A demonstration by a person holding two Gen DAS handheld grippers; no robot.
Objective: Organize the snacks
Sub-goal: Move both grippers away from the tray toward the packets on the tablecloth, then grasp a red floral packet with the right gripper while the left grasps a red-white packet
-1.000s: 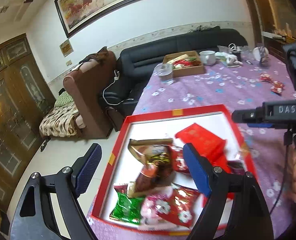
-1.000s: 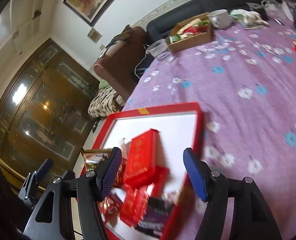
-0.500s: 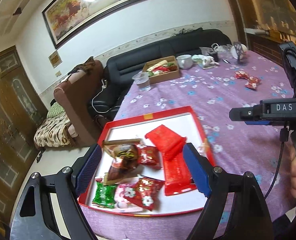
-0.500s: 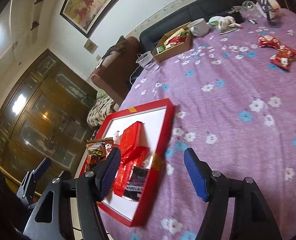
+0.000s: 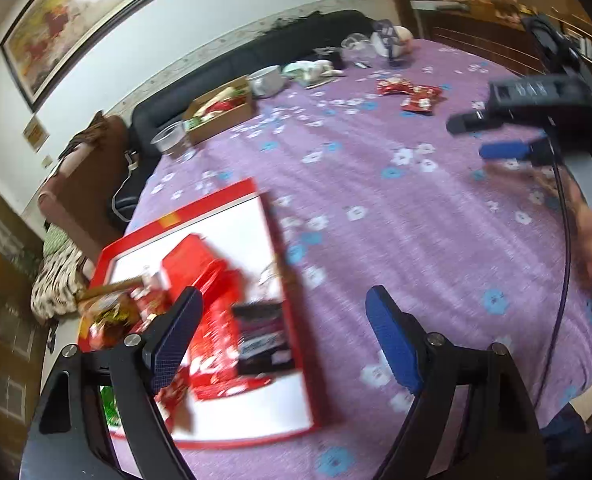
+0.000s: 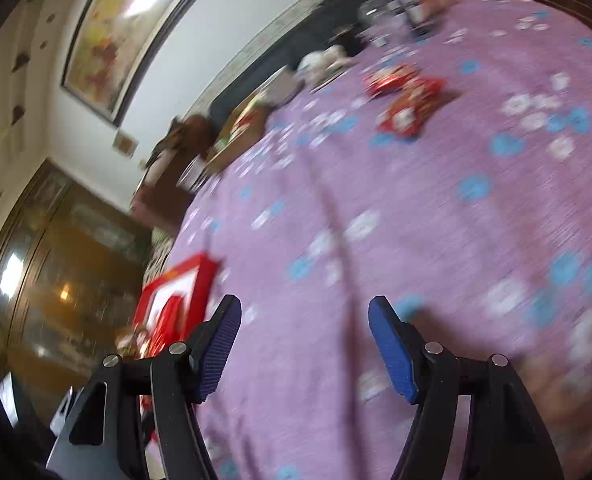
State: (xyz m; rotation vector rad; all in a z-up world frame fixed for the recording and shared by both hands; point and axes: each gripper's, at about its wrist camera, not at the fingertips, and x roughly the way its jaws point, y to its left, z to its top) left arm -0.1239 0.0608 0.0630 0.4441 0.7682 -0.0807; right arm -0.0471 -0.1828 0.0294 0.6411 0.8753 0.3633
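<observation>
A red-rimmed white tray (image 5: 264,200) lies at the table's near left and holds red packets (image 5: 200,264), a dark packet (image 5: 262,338) and other snack bags. My left gripper (image 5: 284,312) is open and empty above the tray's right edge. Loose red snack packets (image 5: 410,94) lie far across the purple cloth; they also show in the right wrist view (image 6: 406,98). My right gripper (image 6: 304,320) is open and empty over bare cloth, with the tray (image 6: 204,276) at its left. It appears at the right of the left wrist view (image 5: 496,138).
A cardboard box of snacks (image 5: 222,114), a clear plastic cup (image 5: 170,140), a white bowl (image 5: 266,80) and glassware (image 5: 376,40) stand along the far edge. A black sofa (image 5: 256,52) and brown armchair (image 5: 84,176) stand beyond the table.
Both grippers have swung to the right, away from the tray and toward the loose red packets. The tray has slid to the left of both views. Both stay open.
</observation>
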